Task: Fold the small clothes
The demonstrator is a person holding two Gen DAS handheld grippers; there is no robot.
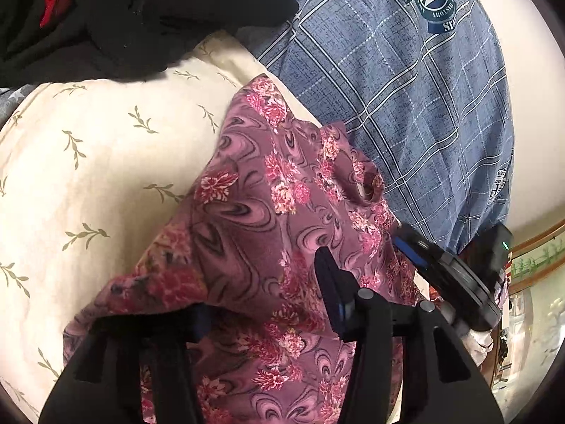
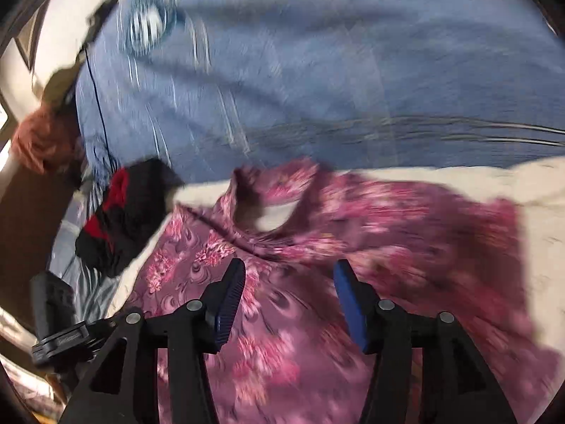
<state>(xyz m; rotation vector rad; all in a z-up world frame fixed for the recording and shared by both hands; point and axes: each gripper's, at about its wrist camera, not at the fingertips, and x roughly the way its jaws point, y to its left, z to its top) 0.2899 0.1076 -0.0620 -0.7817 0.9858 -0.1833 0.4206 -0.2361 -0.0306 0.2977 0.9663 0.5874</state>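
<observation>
A floral garment, purple-pink with red and pink flowers, lies spread on a cream pillow printed with olive sprigs. The pillow rests on a bed covered by a blue plaid sheet that carries round crest prints. In the left wrist view the garment runs from the pillow's far edge down towards the camera, with a neck or arm opening near its right side, close to the sheet. A black and red cloth is heaped at the pillow's far left end, overlapping its edge.

The left gripper sits low over the near part of the garment. Its jaws stand partly apart. The right finger is in plain sight above the fabric; the left finger's tip is covered by a fold of the garment, so I cannot tell whether fabric is pinched there. No pad clearly presses the cloth.

The right gripper hovers over the garment in a motion-blurred view. Its jaws stand about half apart, with nothing between the blue pads but the cloth lying beneath. The round opening of the garment lies just ahead of the fingers, the pillow showing through it. The black and red cloth sits to the left, the sheet beyond.
</observation>
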